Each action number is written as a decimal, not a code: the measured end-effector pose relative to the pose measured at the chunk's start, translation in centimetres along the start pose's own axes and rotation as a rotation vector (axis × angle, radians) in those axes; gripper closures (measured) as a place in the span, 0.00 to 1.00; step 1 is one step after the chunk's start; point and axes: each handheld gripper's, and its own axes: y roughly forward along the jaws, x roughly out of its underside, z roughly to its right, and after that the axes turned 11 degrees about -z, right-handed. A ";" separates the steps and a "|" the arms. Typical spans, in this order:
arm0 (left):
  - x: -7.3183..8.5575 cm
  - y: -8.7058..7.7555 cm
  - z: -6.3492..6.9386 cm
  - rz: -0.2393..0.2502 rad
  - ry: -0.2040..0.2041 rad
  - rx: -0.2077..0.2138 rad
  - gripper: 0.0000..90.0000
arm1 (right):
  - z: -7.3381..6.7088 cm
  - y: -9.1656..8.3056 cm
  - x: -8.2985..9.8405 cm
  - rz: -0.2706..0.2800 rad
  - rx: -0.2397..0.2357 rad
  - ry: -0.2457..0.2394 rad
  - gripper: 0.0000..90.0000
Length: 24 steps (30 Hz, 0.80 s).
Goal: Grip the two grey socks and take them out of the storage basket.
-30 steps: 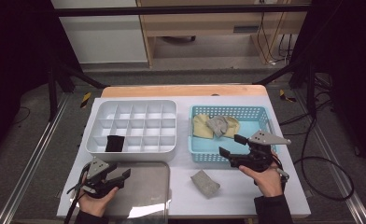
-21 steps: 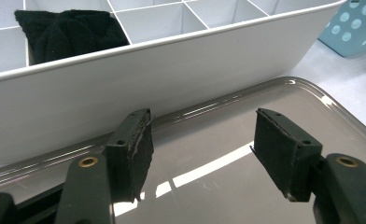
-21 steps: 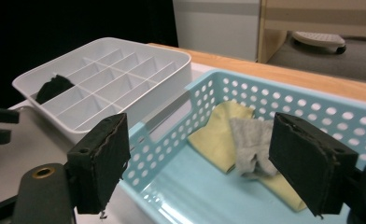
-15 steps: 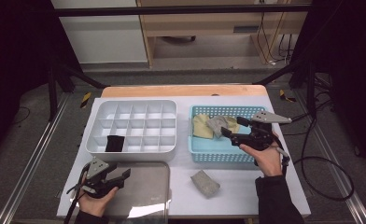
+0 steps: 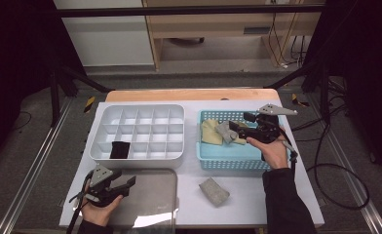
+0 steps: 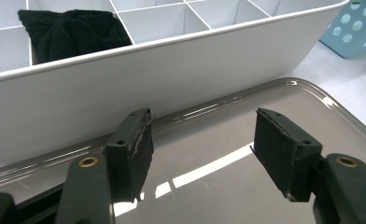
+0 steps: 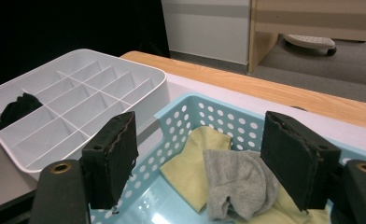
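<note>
Tongs on the right hover spread above the grey sock in the blue basket.

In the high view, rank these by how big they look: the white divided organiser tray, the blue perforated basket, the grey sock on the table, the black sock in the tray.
1. White divided plastic organiser tray
2. Light blue perforated plastic basket
3. Folded grey sock lying on the white table
4. Folded black sock in a front tray compartment, only slightly smaller than the grey one
</note>
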 end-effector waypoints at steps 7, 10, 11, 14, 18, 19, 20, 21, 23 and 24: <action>0.0 0.0 -0.1 -0.002 -0.001 0.000 0.41 | 1.0 1.2 -0.5 -0.001 0.014 0.005 0.32; 0.0 0.1 -0.1 -0.003 0.000 -0.001 0.41 | 1.5 1.8 -0.6 0.003 0.018 0.015 0.32; 0.0 0.1 -0.1 -0.004 -0.001 0.000 0.41 | 1.6 2.0 -0.6 -0.001 0.021 0.017 0.32; 0.1 0.2 -0.1 -0.006 0.000 0.001 0.41 | 2.1 2.7 -0.4 -0.016 0.030 0.020 0.33; 0.1 0.1 -0.1 -0.005 -0.001 0.001 0.41 | 2.6 3.6 -0.2 -0.035 0.038 0.023 0.34; 0.1 0.1 -0.1 -0.004 0.000 0.000 0.41 | 2.7 3.8 -0.1 -0.039 0.039 0.025 0.34; 0.1 0.1 -0.1 -0.004 0.000 0.000 0.41 | 2.8 4.0 0.0 -0.040 0.040 0.028 0.34; 0.1 0.1 -0.1 -0.004 0.000 0.000 0.41 | 2.9 4.2 0.0 -0.046 0.043 0.028 0.34; 0.1 0.2 -0.1 -0.005 -0.001 0.001 0.41 | 3.1 4.7 0.1 -0.058 0.045 0.028 0.35; 0.1 0.2 -0.1 -0.006 0.002 0.001 0.41 | 3.1 4.8 0.2 -0.061 0.047 0.027 0.35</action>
